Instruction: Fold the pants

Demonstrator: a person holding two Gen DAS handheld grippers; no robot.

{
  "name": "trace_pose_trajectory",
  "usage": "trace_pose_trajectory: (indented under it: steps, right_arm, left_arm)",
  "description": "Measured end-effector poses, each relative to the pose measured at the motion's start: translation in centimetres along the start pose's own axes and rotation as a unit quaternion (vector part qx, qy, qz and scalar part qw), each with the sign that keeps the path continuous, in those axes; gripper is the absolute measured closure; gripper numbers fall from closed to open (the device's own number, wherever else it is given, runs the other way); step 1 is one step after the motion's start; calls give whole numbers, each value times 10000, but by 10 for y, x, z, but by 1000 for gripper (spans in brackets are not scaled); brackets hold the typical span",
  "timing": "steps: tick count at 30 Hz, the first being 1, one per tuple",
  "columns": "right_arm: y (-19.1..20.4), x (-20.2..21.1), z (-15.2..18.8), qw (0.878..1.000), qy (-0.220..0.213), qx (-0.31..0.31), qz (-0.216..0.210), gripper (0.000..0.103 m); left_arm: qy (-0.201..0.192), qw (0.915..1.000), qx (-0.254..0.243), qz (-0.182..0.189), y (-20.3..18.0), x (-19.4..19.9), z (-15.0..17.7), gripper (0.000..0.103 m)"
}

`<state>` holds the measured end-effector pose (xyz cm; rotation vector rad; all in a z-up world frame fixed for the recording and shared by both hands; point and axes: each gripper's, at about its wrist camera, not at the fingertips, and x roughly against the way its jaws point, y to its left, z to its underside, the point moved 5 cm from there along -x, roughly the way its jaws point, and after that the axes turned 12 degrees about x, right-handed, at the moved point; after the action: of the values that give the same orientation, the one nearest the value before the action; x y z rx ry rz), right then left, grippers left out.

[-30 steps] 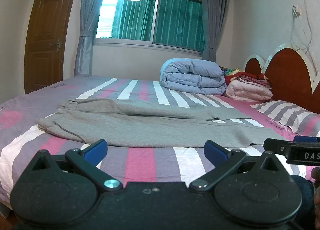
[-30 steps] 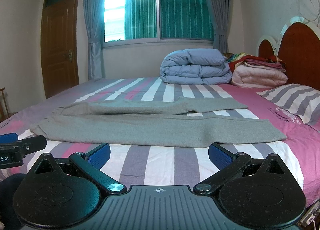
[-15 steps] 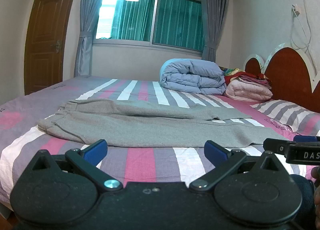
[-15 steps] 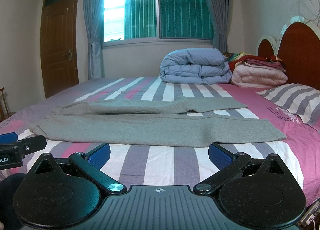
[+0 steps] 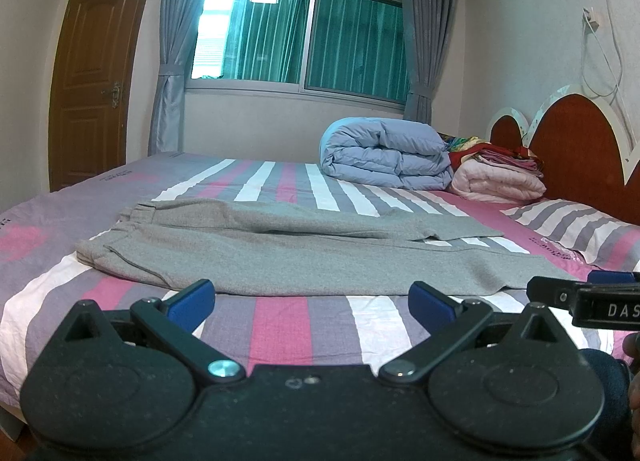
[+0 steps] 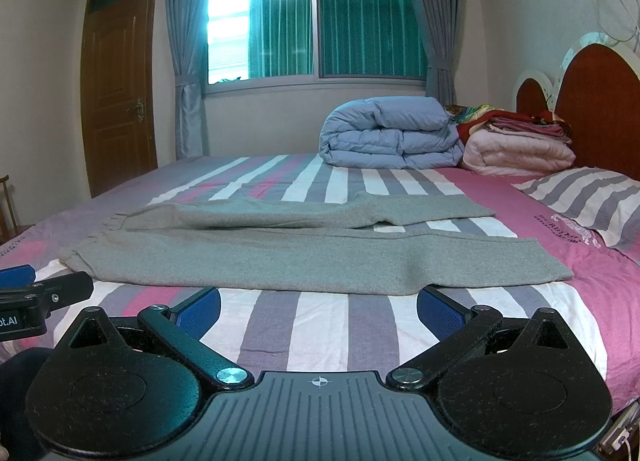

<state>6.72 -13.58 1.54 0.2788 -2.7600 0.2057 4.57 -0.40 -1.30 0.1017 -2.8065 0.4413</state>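
Observation:
Grey pants (image 5: 288, 249) lie flat across the striped bed (image 5: 280, 321), waistband to the left, legs stretching right with a gap between the cuffs. In the right wrist view the same pants (image 6: 280, 257) spread just beyond the fingers. My left gripper (image 5: 312, 299) hovers open at the bed's near edge, short of the near leg, nothing between its blue pads. My right gripper (image 6: 320, 307) is open too, close to the near leg's edge. Each gripper shows at the side of the other's view.
A folded blue duvet (image 5: 384, 157) and a stack of pink and red blankets (image 5: 500, 177) sit at the far side of the bed. A striped pillow (image 5: 576, 229) lies by the wooden headboard (image 5: 576, 141) on the right. A door (image 5: 92, 81) stands at left.
Both grippers have edged slightly forward toward the pants; the near leg sits a little closer to the right fingers. The pants have not moved.

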Motion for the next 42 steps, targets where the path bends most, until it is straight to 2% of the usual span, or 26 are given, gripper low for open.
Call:
trace_pose_trajectory:
  steps: [21,23,26,29,32,35,37,39,41,42]
  right_arm:
    - [1,0,-1,10000,10,-10,-7,0]
    - [0,-2,0,9999,44,-64,-124,0]
    - [-7,-11,-5,9983,55,-267,-515,0]
    - [-17,-25,-24,9957,-52,-295,-880,0]
    - [-20,-56,-48,9944,38,171,-1042,0]
    - [-25,-96,-74,9912,152,484,-1223,0]
    - [-35,-125,-98,9907,155,373,-1301,0]
    - [-45,-155,-120,9903,156,270,-1358,0]
    - [-44,-199,-142,9847,580,559,-1543,0]
    - [-41,-218,-152,9822,650,670,-1630,0]
  left_arm:
    - [-15,10000,-21,-21,0,0,0,6]
    - [-4,10000,-55,-3,-1,1,-2,6]
    - [27,10000,39,29,9,-2,-15,6]
    - [128,9990,-61,-417,29,-22,-36,6]
    - [154,9992,-192,-312,60,-50,-69,6]
    - [381,9988,-228,-186,99,-89,-110,6]
    - [606,9975,-355,-116,130,-124,-138,6]
    - [826,9948,-543,-229,160,-164,-161,6]
    - [942,9916,-820,-335,189,-207,-182,7]
    - [975,9895,-980,-433,198,-226,-188,7]
